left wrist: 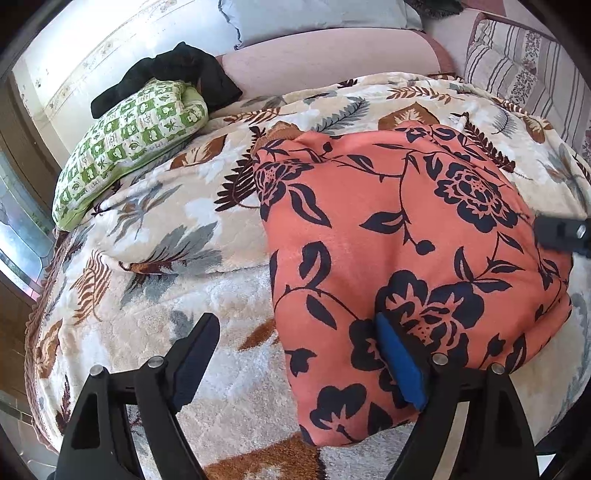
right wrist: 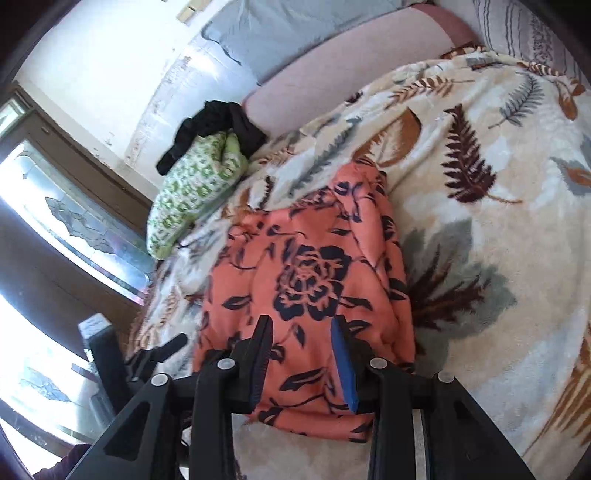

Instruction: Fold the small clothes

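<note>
An orange garment with a black flower print [left wrist: 406,266] lies folded into a rough rectangle on the leaf-patterned blanket [left wrist: 166,229]. My left gripper [left wrist: 295,332] is open wide at the garment's near left edge, its right finger resting over the cloth and its left finger over the blanket. In the right wrist view the same garment [right wrist: 306,280] lies ahead. My right gripper [right wrist: 301,332] is open just above its near end, with nothing between the fingers. The tip of the right gripper shows in the left wrist view [left wrist: 561,230] at the garment's right edge.
A folded green-and-white checked cloth [left wrist: 129,144] lies at the far left of the bed with a black garment [left wrist: 173,77] behind it. A pink headboard [left wrist: 325,55] and grey pillow [left wrist: 314,18] are at the back. A window [right wrist: 74,236] is on the left.
</note>
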`<state>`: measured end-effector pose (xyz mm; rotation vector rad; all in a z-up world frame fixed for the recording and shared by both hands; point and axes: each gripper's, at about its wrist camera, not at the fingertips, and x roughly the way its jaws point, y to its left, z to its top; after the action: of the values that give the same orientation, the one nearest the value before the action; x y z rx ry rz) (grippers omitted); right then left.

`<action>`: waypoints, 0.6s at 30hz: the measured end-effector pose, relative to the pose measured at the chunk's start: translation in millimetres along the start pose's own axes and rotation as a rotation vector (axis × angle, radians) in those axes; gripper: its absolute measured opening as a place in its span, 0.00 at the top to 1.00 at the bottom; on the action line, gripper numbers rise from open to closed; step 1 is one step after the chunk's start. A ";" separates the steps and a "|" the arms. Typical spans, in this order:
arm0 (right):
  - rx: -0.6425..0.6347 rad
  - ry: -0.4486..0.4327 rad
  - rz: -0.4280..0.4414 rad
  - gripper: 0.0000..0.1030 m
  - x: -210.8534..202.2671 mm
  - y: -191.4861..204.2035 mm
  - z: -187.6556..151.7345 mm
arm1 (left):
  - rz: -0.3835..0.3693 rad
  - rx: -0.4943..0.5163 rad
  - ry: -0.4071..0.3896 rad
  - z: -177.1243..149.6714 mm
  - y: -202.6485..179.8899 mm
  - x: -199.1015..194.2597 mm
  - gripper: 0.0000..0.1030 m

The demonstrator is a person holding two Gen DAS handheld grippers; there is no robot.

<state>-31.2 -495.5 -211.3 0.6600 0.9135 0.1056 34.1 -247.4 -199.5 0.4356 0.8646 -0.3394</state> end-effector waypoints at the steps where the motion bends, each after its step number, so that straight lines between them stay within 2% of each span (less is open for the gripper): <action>1: -0.006 0.054 -0.025 0.64 12.5 -3.4 -1.9 | -0.003 -0.003 0.003 0.2 0.5 1.1 0.15; 4: -0.070 0.040 -0.069 0.64 14.7 5.7 -1.1 | -0.002 -0.004 -0.003 0.0 0.7 2.2 0.14; 12: -0.039 0.032 -0.046 0.64 12.7 1.4 0.1 | -0.024 -0.045 0.006 -0.6 7.7 6.1 0.08; 18: -0.046 -0.059 -0.007 0.64 -2.9 9.7 5.2 | -0.064 -0.086 0.033 9.6 14.9 -2.2 0.09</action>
<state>-27.2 -491.3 -201.5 0.6140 0.8543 0.1001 45.8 -239.1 -188.9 0.3356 0.9236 -0.3529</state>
